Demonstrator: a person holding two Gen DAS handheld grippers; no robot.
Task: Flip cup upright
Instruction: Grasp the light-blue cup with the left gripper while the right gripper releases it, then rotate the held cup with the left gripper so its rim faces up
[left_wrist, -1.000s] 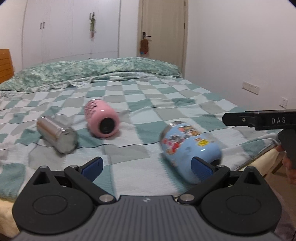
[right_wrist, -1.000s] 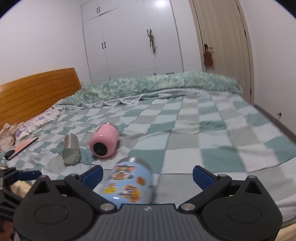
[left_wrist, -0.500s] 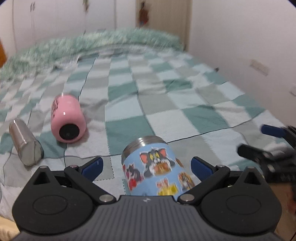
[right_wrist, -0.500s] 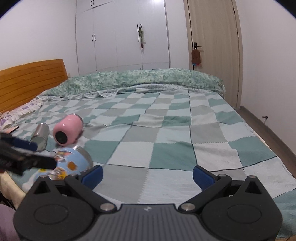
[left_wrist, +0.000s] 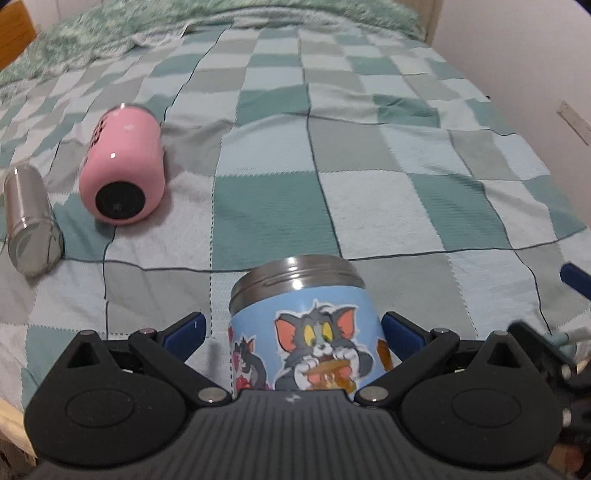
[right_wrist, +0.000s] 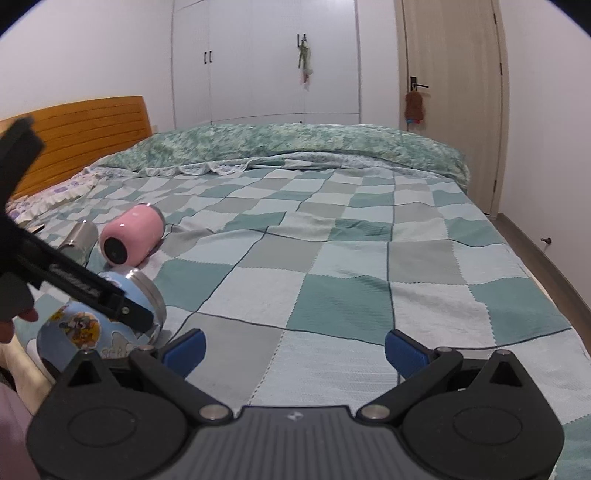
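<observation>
A light blue cartoon-sticker cup (left_wrist: 306, 332) with a steel rim lies on its side on the checkered bedspread, rim pointing away from me. My left gripper (left_wrist: 291, 330) is open, its blue pads on either side of the cup with small gaps. In the right wrist view the same cup (right_wrist: 99, 317) lies at the lower left, partly covered by the left gripper's black body. My right gripper (right_wrist: 293, 349) is open and empty over the bedspread to the cup's right.
A pink cup (left_wrist: 123, 177) and a steel cup (left_wrist: 29, 221) lie on their sides to the left, also seen in the right wrist view (right_wrist: 129, 240). The bed's near edge is right below the blue cup. A wooden headboard (right_wrist: 85, 136) stands at the far left.
My left gripper has swung round and come in over the blue cup, which now sits between its open fingers. My right gripper has drawn away to the right.
</observation>
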